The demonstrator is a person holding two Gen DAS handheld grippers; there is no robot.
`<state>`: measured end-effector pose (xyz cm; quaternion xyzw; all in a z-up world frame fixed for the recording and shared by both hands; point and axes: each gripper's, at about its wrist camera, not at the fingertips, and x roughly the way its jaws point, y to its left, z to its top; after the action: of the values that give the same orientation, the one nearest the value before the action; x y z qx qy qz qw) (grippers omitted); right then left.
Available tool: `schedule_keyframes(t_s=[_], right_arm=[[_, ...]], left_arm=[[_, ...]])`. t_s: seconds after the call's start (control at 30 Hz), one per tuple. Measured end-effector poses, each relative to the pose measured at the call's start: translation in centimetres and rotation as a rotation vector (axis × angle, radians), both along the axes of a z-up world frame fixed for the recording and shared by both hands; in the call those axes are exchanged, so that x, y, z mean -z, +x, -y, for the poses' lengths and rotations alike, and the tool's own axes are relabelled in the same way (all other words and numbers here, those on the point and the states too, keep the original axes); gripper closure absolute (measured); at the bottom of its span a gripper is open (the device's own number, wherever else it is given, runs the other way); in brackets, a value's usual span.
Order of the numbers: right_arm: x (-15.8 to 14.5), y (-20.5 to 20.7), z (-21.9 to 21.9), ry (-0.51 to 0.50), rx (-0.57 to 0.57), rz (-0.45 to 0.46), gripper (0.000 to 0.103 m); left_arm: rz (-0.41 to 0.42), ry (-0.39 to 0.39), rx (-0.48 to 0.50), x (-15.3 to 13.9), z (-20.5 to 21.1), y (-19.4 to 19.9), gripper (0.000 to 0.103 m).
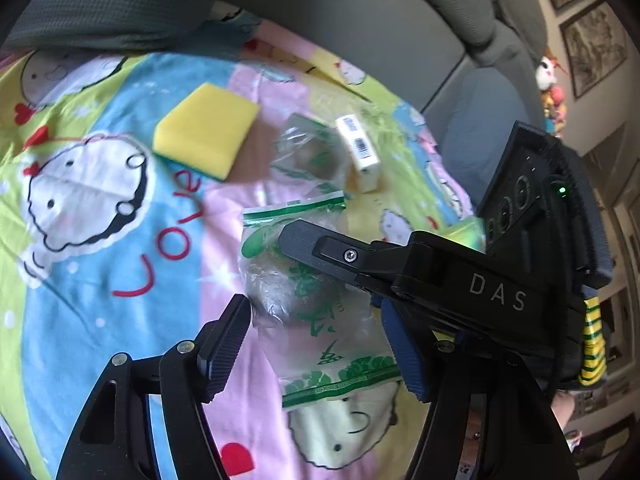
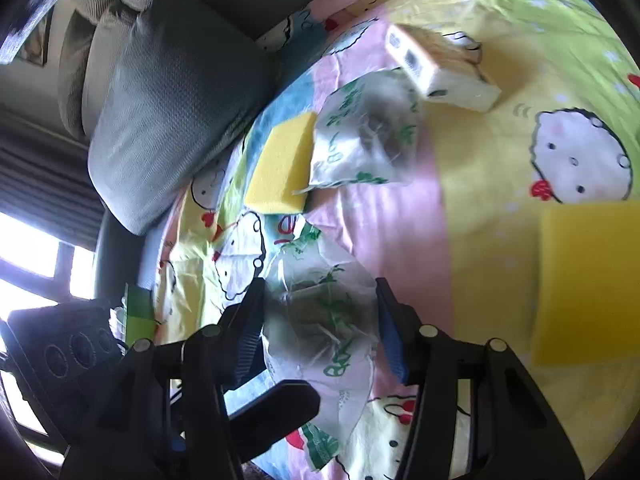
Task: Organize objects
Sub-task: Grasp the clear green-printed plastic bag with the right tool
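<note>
Left wrist view: the left hand-held gripper [image 1: 316, 344] stands spread, a clear plastic bag with green print [image 1: 304, 292] lying between its fingers; whether the pads touch it I cannot tell. The right hand-held gripper [image 1: 400, 264] reaches in from the right, tilted down over the same bag. Beyond lie a second printed bag [image 1: 310, 152], a white box with a barcode [image 1: 360, 152] and a yellow sponge [image 1: 206, 132], all on a cartoon-print bed sheet [image 1: 100, 220]. In the right wrist view its fingers [image 2: 390, 332] flank the near bag [image 2: 320, 320], spread beside its crumpled plastic; contact is unclear. Another yellow sponge [image 2: 588, 280] lies well apart at the right, and a grey cushion [image 2: 176, 100] is behind.
</note>
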<state>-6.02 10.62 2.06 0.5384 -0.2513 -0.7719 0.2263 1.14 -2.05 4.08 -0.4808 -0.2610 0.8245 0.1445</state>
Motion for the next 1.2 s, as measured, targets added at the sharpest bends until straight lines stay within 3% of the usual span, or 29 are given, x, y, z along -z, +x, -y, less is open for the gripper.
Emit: schedule_keyframes(t_s=[0.17, 0.27, 0.3, 0.6, 0.77, 0.9, 1.2], right_arm=[[0.3, 0.0, 0.8, 0.041, 0.01, 0.021, 0.045], [0.0, 0.4, 0.4, 0.112, 0.038, 0.006, 0.03], [-0.2, 0.7, 0.1, 0.127, 0.045, -0.003, 0.03], [-1.2, 1.8, -1.4, 0.178, 0.059, -0.053, 0.034], [-0.5, 1.5, -1.2, 0.138, 0.039, -0.032, 0.038], [-0.1, 1.5, -0.8, 0.085, 0.016, -0.017, 0.047], [-1.0, 2.0, -0.6, 0.059, 0.006, -0.057, 0.049]], left_arm=[[0.033, 0.017, 0.006, 0.8, -0.1, -0.4, 0.035], [0.051, 0.018, 0.021, 1.2, -0.7, -0.6, 0.035], [0.058, 0.023, 0.029, 1.4, -0.9, -0.6, 0.035], [0.064, -0.005, 0.056, 1.9, -2.5, -0.9, 0.035], [0.051, -0.023, 0.053, 1.7, -2.7, -0.8, 0.037], [0.043, -0.03, 0.052, 1.6, -2.7, -0.8, 0.04], [-0.028, -0.07, 0.052, 0.1, -2.7, -0.3, 0.042]])
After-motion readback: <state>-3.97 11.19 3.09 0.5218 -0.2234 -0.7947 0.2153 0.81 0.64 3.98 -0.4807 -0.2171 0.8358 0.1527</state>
